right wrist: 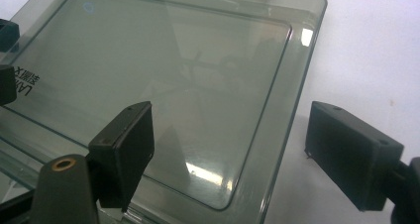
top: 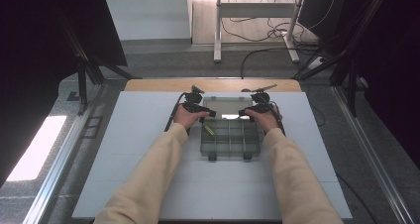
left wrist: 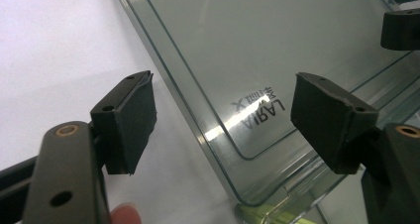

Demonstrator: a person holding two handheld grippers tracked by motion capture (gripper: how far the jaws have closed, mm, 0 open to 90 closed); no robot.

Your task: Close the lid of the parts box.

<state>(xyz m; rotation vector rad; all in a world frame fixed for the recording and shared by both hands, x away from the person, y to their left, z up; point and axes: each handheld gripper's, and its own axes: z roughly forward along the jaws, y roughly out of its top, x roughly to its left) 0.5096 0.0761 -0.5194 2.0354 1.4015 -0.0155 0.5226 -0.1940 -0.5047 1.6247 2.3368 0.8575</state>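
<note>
Lid [left wrist: 257,50] between spread fingers [left wrist: 131,120]

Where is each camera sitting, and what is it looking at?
High view: sits above the person's side of the table, looking forward and down at the clear compartment box; both sleeves and hands show, with the left claw and right claw.
Left gripper view: rides the left claw, looking across the open lid; its two open jaws and a fingertip show.
Right gripper view: rides the right claw, looking across the lid from the opposite side; its open jaws show.
Shared: both gripper views show the lid's printed lettering.
</note>
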